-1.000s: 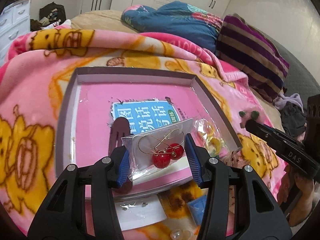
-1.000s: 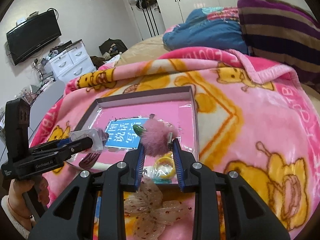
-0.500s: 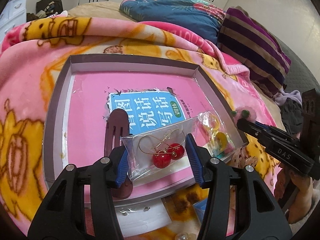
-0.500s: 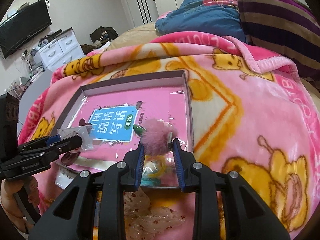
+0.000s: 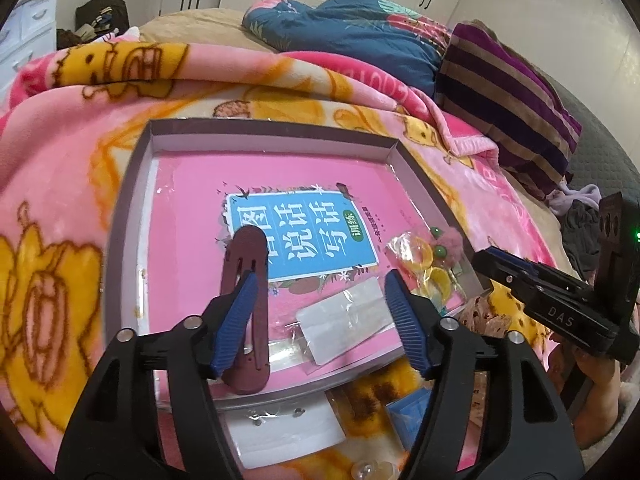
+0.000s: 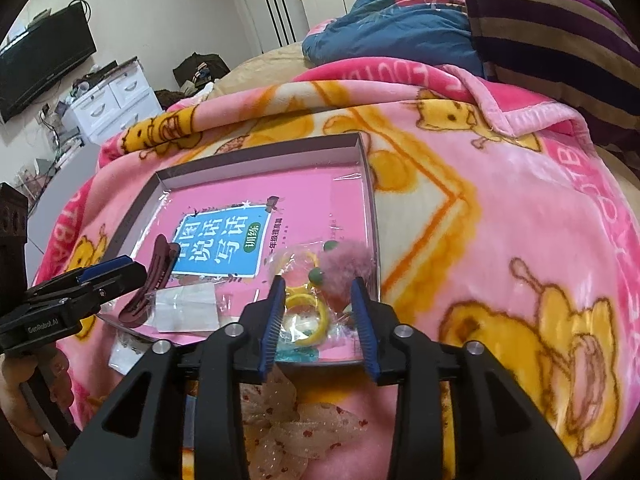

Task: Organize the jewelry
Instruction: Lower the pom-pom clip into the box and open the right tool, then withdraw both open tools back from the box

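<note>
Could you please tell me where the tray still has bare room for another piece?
The tray is bare along its far wall and left side beyond the blue label. The near edge is crowded: hair clip, clear packet, yellow rings, pink pompom.

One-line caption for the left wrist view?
Open left gripper above a clear plastic packet lying in the pink-lined cardboard tray.

Both jaws have opened, dropping the earring packet (image 5: 344, 320) and pink pompom (image 6: 346, 274) into the tray (image 5: 128, 216).
</note>
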`<action>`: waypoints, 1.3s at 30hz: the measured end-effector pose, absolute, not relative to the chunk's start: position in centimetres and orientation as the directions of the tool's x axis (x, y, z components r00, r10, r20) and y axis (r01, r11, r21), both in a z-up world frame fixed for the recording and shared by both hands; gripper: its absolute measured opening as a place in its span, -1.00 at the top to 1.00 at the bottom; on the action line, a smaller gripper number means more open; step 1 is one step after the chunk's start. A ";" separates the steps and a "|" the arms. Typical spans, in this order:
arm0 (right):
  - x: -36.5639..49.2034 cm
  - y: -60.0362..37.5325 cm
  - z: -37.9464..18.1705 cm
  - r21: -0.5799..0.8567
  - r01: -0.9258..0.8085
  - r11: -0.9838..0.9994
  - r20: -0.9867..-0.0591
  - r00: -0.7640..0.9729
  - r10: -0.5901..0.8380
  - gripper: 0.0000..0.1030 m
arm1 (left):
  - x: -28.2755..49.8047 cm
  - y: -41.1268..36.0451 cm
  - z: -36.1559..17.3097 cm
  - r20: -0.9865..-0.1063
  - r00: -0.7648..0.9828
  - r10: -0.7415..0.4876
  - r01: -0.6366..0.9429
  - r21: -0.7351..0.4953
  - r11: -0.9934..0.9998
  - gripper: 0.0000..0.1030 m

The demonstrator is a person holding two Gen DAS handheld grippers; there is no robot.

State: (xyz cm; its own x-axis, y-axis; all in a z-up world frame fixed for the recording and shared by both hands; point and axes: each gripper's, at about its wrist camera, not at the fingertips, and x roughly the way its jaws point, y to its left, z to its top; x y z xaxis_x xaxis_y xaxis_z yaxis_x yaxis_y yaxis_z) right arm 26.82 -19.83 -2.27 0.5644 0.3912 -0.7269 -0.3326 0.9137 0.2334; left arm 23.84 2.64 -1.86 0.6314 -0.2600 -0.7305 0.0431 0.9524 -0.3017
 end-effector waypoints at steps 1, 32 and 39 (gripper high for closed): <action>26.7 -20.0 -2.1 0.240 -0.330 0.913 -0.722 0.568 0.395 0.19 | 23.8 2.7 -1.7 -0.729 0.635 -0.257 0.041 -0.300 0.953 -0.23; 20.4 -21.8 3.1 0.297 -0.369 0.881 -0.593 0.651 0.473 -0.67 | 17.6 7.1 4.1 -0.639 0.755 -0.148 -0.064 -0.297 0.953 -0.82; 19.0 -21.8 3.7 0.294 -0.391 0.872 -0.583 0.650 0.487 -0.67 | 16.1 7.2 4.9 -0.623 0.769 -0.142 -0.065 -0.297 0.953 -0.82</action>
